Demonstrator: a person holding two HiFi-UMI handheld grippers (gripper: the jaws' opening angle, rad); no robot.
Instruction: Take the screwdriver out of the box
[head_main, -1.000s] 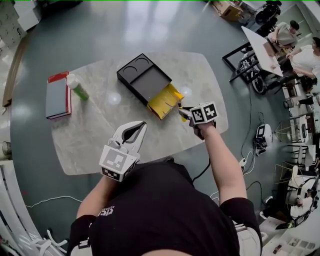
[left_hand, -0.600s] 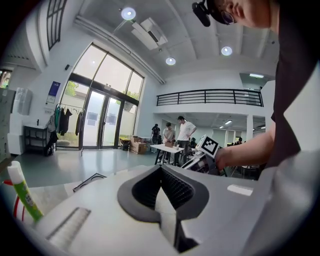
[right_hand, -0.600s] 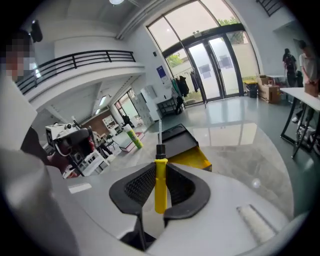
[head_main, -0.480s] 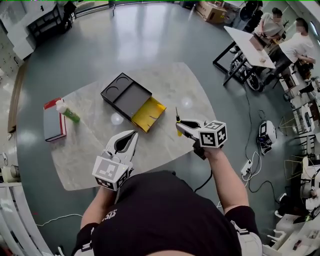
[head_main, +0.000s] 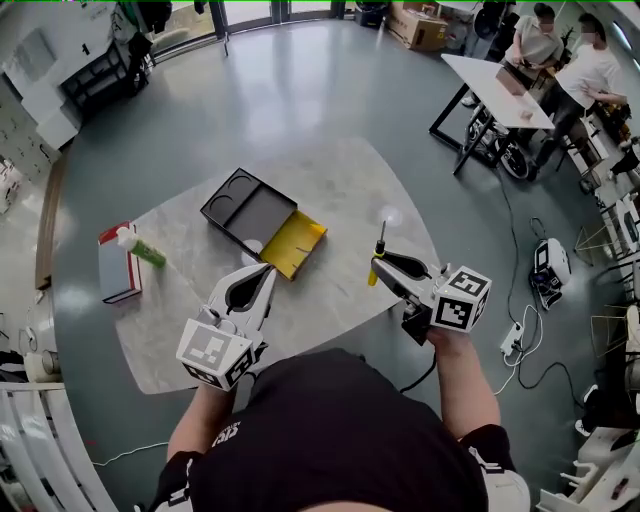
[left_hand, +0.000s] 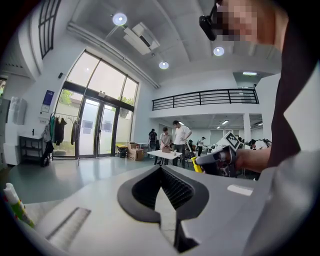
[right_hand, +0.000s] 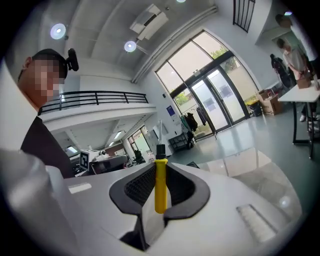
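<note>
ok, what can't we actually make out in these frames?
- screwdriver tip type: too small in head view, a thin sliver in right gripper view.
- yellow drawer contents: too small, head view.
- bottle label: too small in head view; cut off by the picture's rim in left gripper view.
- table near edge: hidden by the person's torso, head view.

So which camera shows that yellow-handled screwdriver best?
The right gripper view: the yellow-handled screwdriver stands upright and close, clamped in the right gripper's jaws. The head view shows it small and distant; the left gripper view catches only a yellow sliver of handle.
</note>
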